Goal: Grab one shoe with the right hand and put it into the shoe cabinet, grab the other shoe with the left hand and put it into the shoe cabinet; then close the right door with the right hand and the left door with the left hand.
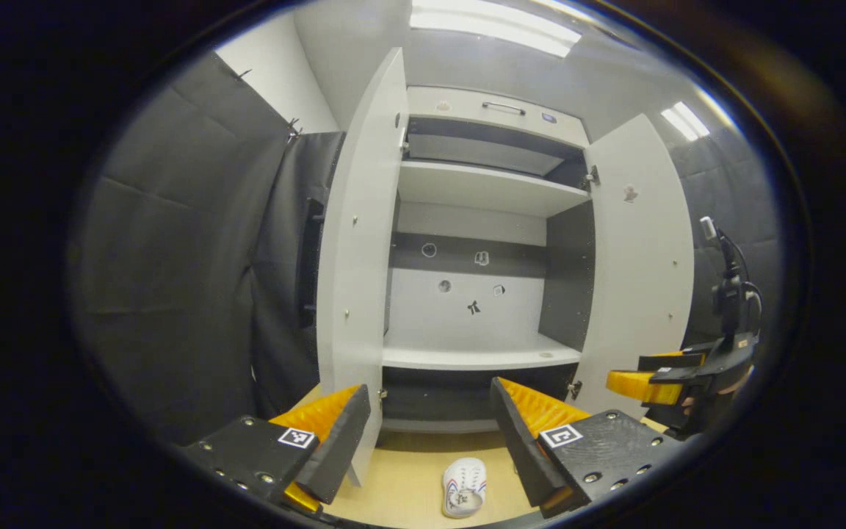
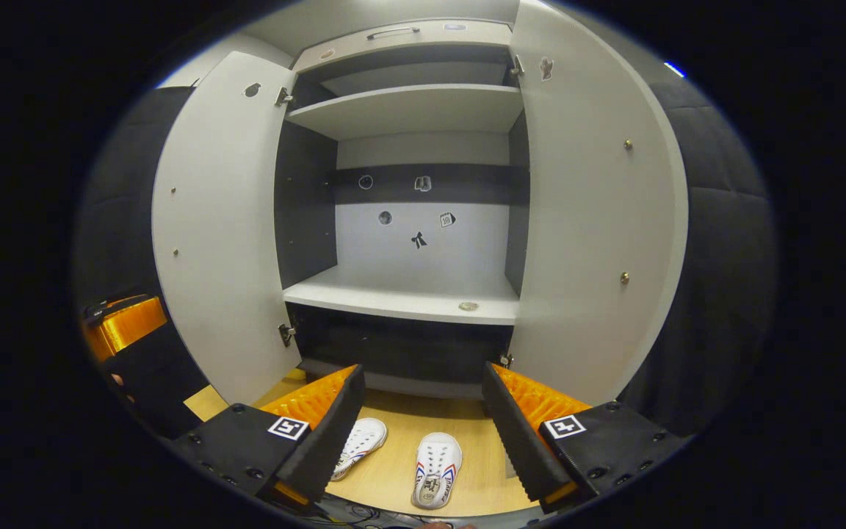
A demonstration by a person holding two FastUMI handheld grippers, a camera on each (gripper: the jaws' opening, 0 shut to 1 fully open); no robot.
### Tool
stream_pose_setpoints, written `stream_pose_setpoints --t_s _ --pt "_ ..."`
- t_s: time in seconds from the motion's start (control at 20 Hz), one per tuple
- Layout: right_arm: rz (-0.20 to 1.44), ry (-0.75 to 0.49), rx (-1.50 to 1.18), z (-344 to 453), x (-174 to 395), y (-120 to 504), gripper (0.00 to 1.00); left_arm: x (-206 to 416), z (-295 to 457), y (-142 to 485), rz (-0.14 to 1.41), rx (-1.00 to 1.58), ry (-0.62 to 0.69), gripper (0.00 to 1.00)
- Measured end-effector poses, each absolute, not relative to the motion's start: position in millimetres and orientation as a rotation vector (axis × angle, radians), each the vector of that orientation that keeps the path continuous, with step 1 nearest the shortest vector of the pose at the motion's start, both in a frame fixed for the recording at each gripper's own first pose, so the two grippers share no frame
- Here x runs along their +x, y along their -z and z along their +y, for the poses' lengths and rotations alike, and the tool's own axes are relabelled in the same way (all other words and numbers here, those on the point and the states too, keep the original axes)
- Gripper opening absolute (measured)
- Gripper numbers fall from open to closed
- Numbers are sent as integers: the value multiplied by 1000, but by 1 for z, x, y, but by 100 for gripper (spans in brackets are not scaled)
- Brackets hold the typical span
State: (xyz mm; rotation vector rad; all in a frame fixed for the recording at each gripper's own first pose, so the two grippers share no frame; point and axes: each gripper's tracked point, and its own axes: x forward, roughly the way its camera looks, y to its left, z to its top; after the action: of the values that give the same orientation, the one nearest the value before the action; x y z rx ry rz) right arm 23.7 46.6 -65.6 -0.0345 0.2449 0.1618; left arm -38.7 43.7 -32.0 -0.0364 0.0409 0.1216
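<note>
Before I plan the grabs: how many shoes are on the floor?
2. Both lie on the wooden floor before the open cabinet: the left shoe partly behind the right claw's finger, the right shoe between its fingers. None visible on the shelves.

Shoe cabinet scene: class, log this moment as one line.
shoes: on floor | cabinet doors: open | left claw: open | right claw: open
</note>
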Motion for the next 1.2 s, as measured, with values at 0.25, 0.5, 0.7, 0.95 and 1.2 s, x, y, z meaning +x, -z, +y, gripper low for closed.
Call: stream_pose_setpoints --t_s 0.25,0.5,0.7,0.95,1.2 --pt "358 -164 -16 50 37 99 100 -39 39 37 75 -44 -102 91" --pt "501 -192 -80 58 52 160 100 -20 20 48 136 -108 -39 94" --pt "660 -250 -60 70 54 226 97 -5 7 50 168 -111 -16 94" --pt "866 -271 19 76 56 311 100 4 -2 58 221 -156 -23 94" --pt "1004 -274 14 69 61 369 99 0 -4 78 291 -115 -36 97"
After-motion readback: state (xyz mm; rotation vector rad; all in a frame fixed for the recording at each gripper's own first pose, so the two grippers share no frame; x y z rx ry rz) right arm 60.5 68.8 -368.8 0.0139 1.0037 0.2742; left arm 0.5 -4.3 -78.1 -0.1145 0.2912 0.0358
